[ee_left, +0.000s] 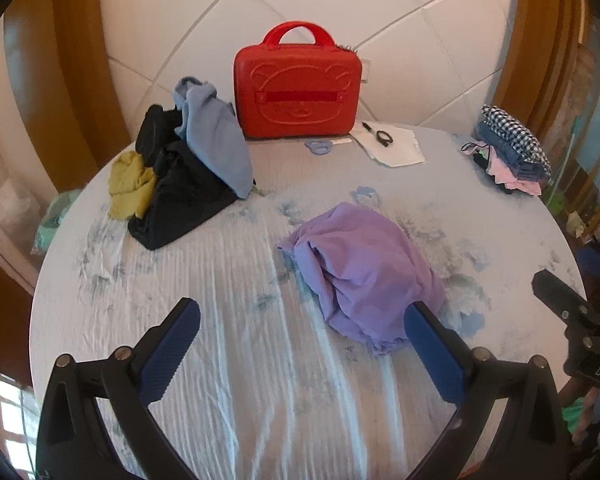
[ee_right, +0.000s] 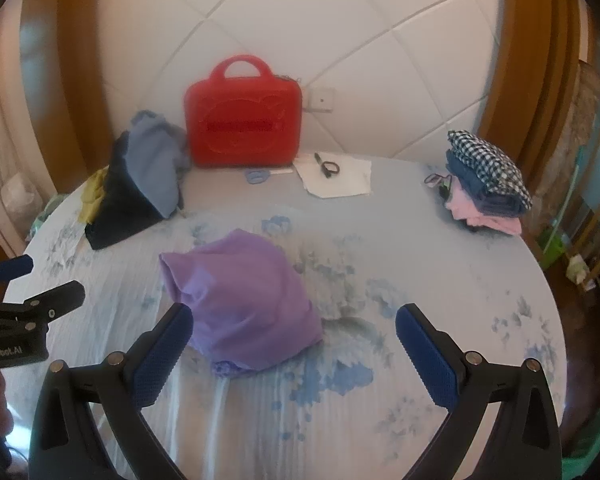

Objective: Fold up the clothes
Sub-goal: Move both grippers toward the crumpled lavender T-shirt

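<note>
A crumpled lilac garment [ee_left: 364,272] lies in the middle of the round table; it also shows in the right wrist view [ee_right: 244,304]. My left gripper [ee_left: 300,324] is open and empty, hovering just in front of it, with the right finger near its front edge. My right gripper [ee_right: 294,328] is open and empty, and the garment sits by its left finger. A heap of unfolded clothes [ee_left: 188,168], black, blue and yellow, lies at the back left [ee_right: 140,192]. A stack of folded clothes [ee_left: 512,152] topped by a checked piece sits at the back right [ee_right: 484,180].
A red case [ee_left: 298,84] stands upright at the back against the tiled wall [ee_right: 242,120]. White paper with a black cable [ee_left: 392,144] lies beside it [ee_right: 336,178]. The table wears a pale blue floral cloth [ee_left: 260,360]. Wooden door frames flank the wall.
</note>
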Action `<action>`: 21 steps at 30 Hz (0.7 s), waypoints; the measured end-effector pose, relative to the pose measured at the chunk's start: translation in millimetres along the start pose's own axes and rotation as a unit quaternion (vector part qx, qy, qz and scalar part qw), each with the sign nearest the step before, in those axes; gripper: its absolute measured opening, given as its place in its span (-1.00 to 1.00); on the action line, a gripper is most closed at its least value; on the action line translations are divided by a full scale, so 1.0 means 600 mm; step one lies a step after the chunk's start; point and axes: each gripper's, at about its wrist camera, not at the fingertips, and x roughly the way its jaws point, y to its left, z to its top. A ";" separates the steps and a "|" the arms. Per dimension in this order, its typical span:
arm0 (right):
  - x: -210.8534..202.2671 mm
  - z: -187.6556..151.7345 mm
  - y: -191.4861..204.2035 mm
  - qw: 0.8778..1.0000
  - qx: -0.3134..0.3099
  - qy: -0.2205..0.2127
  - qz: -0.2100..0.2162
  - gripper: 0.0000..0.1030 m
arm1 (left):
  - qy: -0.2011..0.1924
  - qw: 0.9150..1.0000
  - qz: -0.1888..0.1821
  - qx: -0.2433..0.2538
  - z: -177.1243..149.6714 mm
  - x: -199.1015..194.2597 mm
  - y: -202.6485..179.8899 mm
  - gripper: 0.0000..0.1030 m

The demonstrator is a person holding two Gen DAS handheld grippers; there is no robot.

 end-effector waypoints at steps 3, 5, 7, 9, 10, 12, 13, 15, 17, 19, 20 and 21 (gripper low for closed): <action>0.004 0.002 -0.005 1.000 0.010 0.006 0.012 1.00 | -0.001 1.000 0.019 0.011 -0.006 -0.002 -0.018 1.00; 0.006 0.004 -0.008 1.000 0.017 0.010 0.020 1.00 | -0.002 0.999 0.031 0.018 -0.010 -0.003 -0.030 1.00; 0.009 0.005 -0.011 0.999 0.024 0.014 0.028 1.00 | 0.001 0.999 0.032 0.015 -0.011 0.000 -0.026 1.00; 0.011 0.007 -0.014 0.999 0.030 0.018 0.036 1.00 | 0.012 1.000 0.017 0.004 0.000 0.004 0.001 1.00; 0.013 0.008 -0.016 0.998 0.034 0.020 0.041 1.00 | 0.016 1.000 0.014 0.003 0.006 0.004 0.009 1.00; 0.015 0.008 -0.017 0.998 0.035 0.023 0.042 1.00 | 0.019 1.000 0.013 0.002 0.008 0.006 0.014 1.00; 0.016 0.008 -0.017 0.998 0.035 0.024 0.042 1.00 | 0.019 1.000 0.013 0.002 0.008 0.007 0.014 1.00; 0.018 0.008 -0.017 0.998 0.035 0.026 0.041 1.00 | 0.020 1.000 0.014 0.002 0.007 0.009 0.014 1.00; 0.020 0.009 -0.017 0.998 0.034 0.028 0.040 1.00 | 0.020 1.000 0.014 0.000 0.007 0.011 0.015 1.00; 0.022 0.009 -0.017 0.998 0.034 0.030 0.039 1.00 | 0.020 1.000 0.014 -0.002 0.007 0.012 0.016 1.00; 0.023 0.009 -0.017 0.998 0.034 0.031 0.039 1.00 | 0.020 1.000 0.014 -0.002 0.007 0.013 0.017 1.00; 0.024 0.009 -0.017 0.998 0.034 0.033 0.038 1.00 | 0.020 1.000 0.014 -0.002 0.007 0.014 0.017 1.00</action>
